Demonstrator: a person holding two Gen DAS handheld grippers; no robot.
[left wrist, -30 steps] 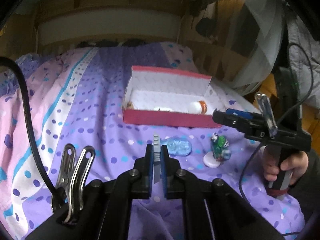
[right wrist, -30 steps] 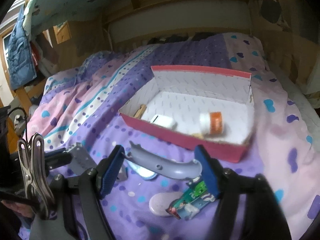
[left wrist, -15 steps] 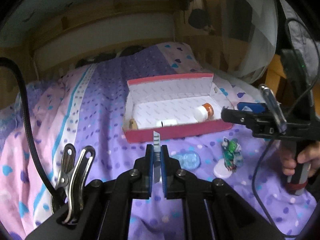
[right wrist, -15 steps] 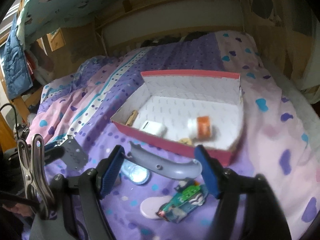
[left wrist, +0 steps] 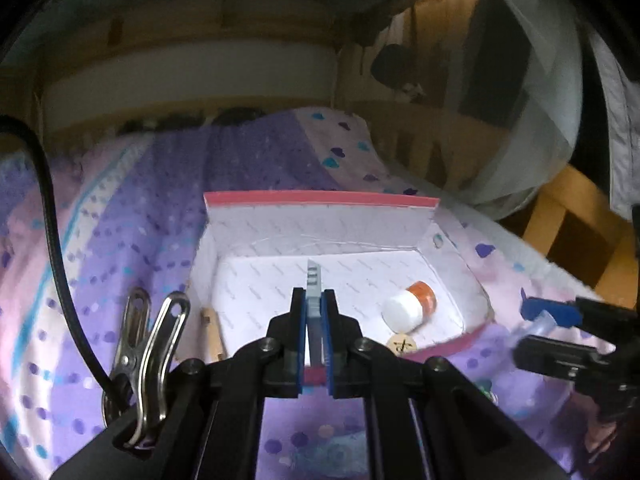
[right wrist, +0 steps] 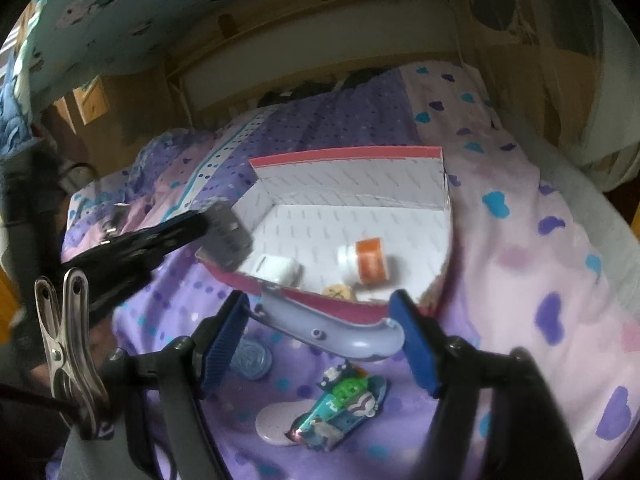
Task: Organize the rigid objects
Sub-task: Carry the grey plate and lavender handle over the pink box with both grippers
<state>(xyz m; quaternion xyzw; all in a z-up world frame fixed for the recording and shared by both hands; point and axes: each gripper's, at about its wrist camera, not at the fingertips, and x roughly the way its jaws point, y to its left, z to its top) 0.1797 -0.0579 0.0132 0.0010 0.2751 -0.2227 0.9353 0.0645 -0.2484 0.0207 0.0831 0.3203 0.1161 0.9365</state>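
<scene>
A red cardboard box (left wrist: 320, 199) with a white inside lies on the bed; it also shows in the right wrist view (right wrist: 348, 156). In it lie an orange-banded bottle (left wrist: 410, 307), a round token (left wrist: 401, 344), a wooden piece (left wrist: 212, 332) and a small white box (right wrist: 278, 267). My left gripper (left wrist: 315, 312) is shut on a thin grey flat piece (left wrist: 313, 284), held over the box; it shows from the side in the right wrist view (right wrist: 188, 232). My right gripper (right wrist: 320, 334) is shut on a curved lilac handle (right wrist: 332, 330) just in front of the box's near wall.
On the purple bedspread (right wrist: 520, 248) in front of the box lie a blue disc (right wrist: 251, 358), a toy figure on a white base (right wrist: 336, 412). A wooden bed frame (left wrist: 576, 216) stands at the right, a headboard behind.
My left gripper has moved forward with the grey piece, from short of the box to over its inside. My right gripper has moved closer to the box's near wall with the lilac handle.
</scene>
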